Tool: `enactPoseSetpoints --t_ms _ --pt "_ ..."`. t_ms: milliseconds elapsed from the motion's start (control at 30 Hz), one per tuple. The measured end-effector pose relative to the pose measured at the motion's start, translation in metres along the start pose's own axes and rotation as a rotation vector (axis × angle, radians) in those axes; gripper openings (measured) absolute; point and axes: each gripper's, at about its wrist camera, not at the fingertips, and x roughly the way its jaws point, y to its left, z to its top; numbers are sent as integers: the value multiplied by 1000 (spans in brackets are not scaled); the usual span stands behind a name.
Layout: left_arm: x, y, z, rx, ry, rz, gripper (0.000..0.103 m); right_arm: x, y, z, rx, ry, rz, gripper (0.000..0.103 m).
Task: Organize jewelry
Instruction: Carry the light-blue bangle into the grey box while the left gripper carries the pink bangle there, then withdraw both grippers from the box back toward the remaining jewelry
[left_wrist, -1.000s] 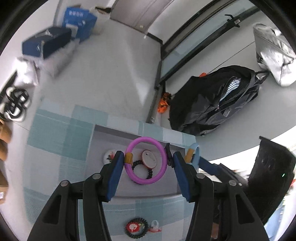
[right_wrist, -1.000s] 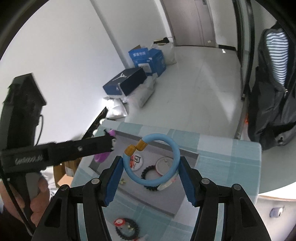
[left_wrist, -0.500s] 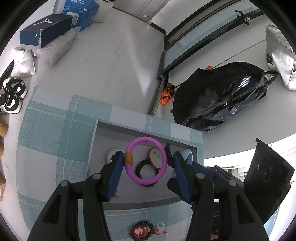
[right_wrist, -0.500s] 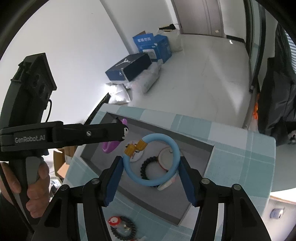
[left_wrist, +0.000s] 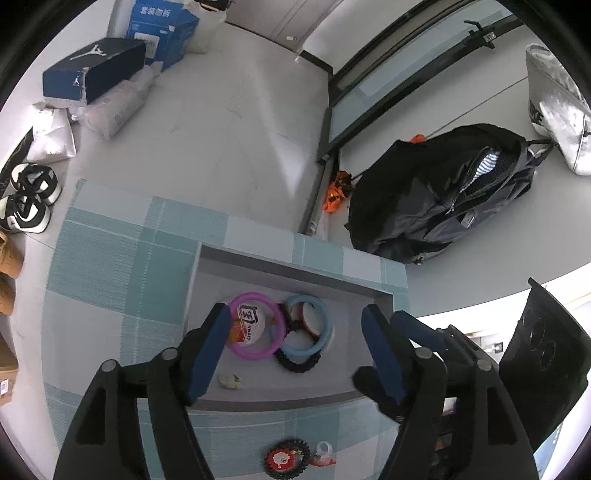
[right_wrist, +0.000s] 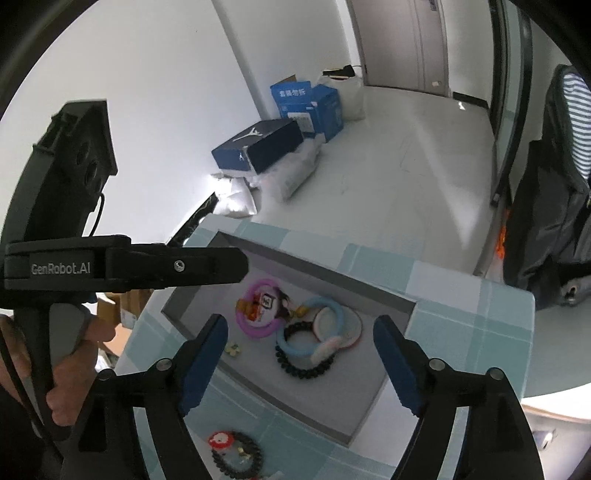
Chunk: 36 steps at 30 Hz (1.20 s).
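Observation:
A purple ring bracelet and a light blue ring bracelet lie side by side in the grey tray, on top of round badges and a black beaded bracelet. My left gripper hovers above them, its jaws opening, with nothing held between its blue pads. In the right wrist view the purple ring and the blue ring rest below my right gripper, whose jaws are also opening with nothing in them. A black bracelet with a red charm lies on the cloth in front of the tray.
A teal checked cloth covers the table under the tray. A small pale earring sits at the tray's near left. A person's hand holds the left gripper's handle. On the floor are a black backpack and shoe boxes.
Both grippers widened their jaws. The purple ring left the left gripper and the blue ring left the right gripper; both now lie in the tray.

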Motion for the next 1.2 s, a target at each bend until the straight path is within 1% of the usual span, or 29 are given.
enactPoseSetpoints --t_ms 133,333,400,433,533,567,633,800,1000,1200 --pt "-4 -2 -2 12 -19 29 69 -10 -9 -1 29 -20 -7 81" --pt "-13 -8 -9 52 -63 108 69 -22 -14 -1 56 -50 -18 82" --pt "-19 -14 -14 75 -93 133 69 -27 -15 -2 68 -59 -21 87" --pt "-22 -16 -16 92 -105 141 69 -29 -16 -2 75 -65 -24 87" --pt "-33 -27 -25 151 -171 198 69 -40 -19 -3 91 -93 -35 88" --pt "-36 -30 -29 167 -185 216 69 -44 -19 -3 96 -104 -34 90" --pt "-41 -33 -35 182 -203 224 69 -56 -22 -6 115 -130 -32 95" --pt "-48 -38 -54 179 -235 263 69 -76 -17 -18 129 -174 -26 98" --pt "-53 -43 -76 205 -248 317 70 -95 -7 -37 101 -213 -27 100" --pt "-58 -39 -108 175 -259 330 73 -110 -4 -62 109 -252 -32 101"
